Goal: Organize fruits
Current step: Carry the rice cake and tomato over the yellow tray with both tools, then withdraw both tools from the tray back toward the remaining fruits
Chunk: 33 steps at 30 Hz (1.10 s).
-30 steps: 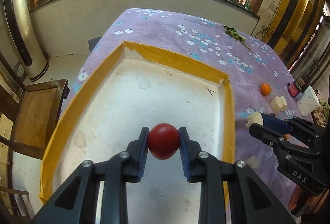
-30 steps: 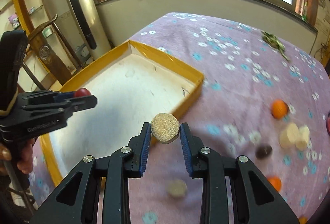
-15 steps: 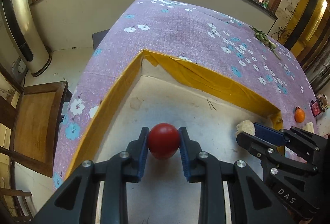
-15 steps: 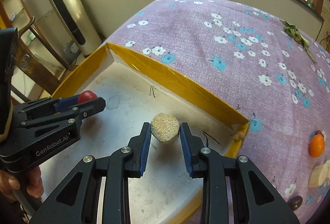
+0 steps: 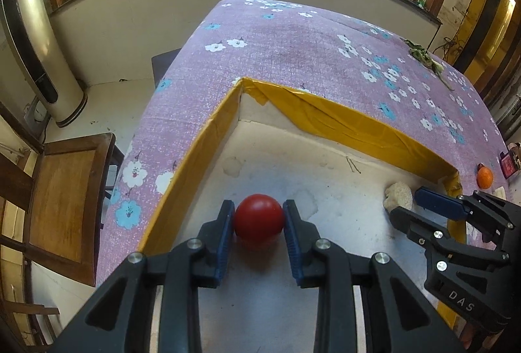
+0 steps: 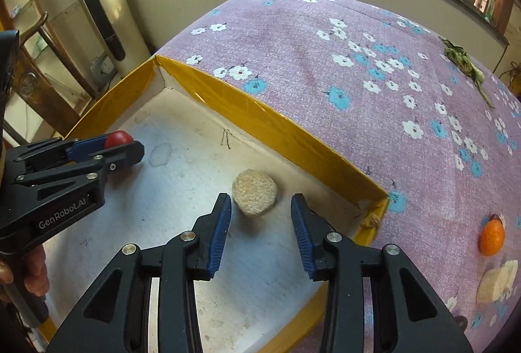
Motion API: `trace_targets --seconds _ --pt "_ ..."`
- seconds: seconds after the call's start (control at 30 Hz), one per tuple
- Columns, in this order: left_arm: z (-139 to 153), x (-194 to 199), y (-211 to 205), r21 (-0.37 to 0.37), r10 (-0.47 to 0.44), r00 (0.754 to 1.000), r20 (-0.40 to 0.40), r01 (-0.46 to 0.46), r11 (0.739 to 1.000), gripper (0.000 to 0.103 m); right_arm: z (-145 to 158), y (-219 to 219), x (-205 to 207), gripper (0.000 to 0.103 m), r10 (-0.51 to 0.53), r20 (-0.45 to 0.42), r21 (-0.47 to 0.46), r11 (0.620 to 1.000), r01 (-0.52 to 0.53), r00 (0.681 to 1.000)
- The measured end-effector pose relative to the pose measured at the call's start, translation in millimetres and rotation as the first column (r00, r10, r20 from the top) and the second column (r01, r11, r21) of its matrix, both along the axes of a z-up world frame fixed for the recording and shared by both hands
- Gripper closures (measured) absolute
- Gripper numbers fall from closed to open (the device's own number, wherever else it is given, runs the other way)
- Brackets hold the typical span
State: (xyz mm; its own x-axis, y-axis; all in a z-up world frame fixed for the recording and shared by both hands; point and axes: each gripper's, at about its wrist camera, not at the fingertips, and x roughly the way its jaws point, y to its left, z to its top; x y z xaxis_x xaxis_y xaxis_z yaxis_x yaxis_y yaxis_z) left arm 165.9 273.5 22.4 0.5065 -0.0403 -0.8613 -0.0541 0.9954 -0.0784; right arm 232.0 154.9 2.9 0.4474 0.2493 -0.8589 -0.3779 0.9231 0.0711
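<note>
My left gripper [image 5: 259, 219] is shut on a red round fruit [image 5: 259, 219], held low over the white floor of the yellow-rimmed box [image 5: 342, 122]. It also shows in the right wrist view [image 6: 119, 149], with the red fruit [image 6: 118, 138] between its tips. My right gripper [image 6: 260, 229] is open, its jaws on either side of a rough beige round fruit [image 6: 254, 196] that lies on the box floor [image 6: 182, 177]. In the left wrist view the right gripper [image 5: 420, 206] stands by that beige fruit [image 5: 398, 195].
An orange [image 6: 492, 237] and a pale cut fruit piece [image 6: 496, 281] lie on the purple flowered cloth [image 6: 325, 40] right of the box. Green leaves [image 6: 462, 60] lie far right. A wooden chair [image 5: 65, 190] stands left of the table.
Both grippers have moved down into the box. My right gripper has opened and let go of the beige fruit, which now rests on the box floor. The left still grips the red fruit.
</note>
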Motion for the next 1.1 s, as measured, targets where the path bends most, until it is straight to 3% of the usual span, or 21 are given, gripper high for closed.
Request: trace_targets --seconds 0.1,0.33,0.5,0.63,0.9,1.1 --pt "0.4 -7.9 1.0 0.012 0.018 1.000 0.001 -0.018 1.000 0.068 6.4 -3.9 -7.9 0.066 -0.009 0.012 -0.003 1.000 0.009 1.000" --pt "8.1 -38.6 -0.3 0.043 0.063 0.998 0.030 -0.065 0.997 0.049 28.4 -28.4 -46.4 0.066 -0.029 0.032 0.050 0.998 0.027 0.999" --pt "21.9 -69.1 -11.5 0.036 0.074 0.995 0.066 -0.077 0.996 0.046 42.3 -48.4 -78.1 0.066 -0.037 0.064 0.071 0.997 0.032 0.997" --pt "37.9 -99.0 -36.6 0.039 0.086 0.987 0.138 -0.093 0.995 0.034 48.1 -72.4 -106.6 0.066 -0.045 0.073 0.088 0.995 0.039 0.996" --pt "63.5 -145.7 -102.9 -0.005 0.029 0.976 0.218 -0.028 1.000 0.024 48.2 -139.8 -158.7 0.066 -0.112 0.069 0.093 0.990 0.105 0.991" --pt "61.3 -166.7 -147.1 -0.014 -0.030 0.979 0.202 0.033 0.999 0.023 50.2 -197.9 -194.5 0.050 -0.200 0.126 0.062 0.979 0.193 0.972"
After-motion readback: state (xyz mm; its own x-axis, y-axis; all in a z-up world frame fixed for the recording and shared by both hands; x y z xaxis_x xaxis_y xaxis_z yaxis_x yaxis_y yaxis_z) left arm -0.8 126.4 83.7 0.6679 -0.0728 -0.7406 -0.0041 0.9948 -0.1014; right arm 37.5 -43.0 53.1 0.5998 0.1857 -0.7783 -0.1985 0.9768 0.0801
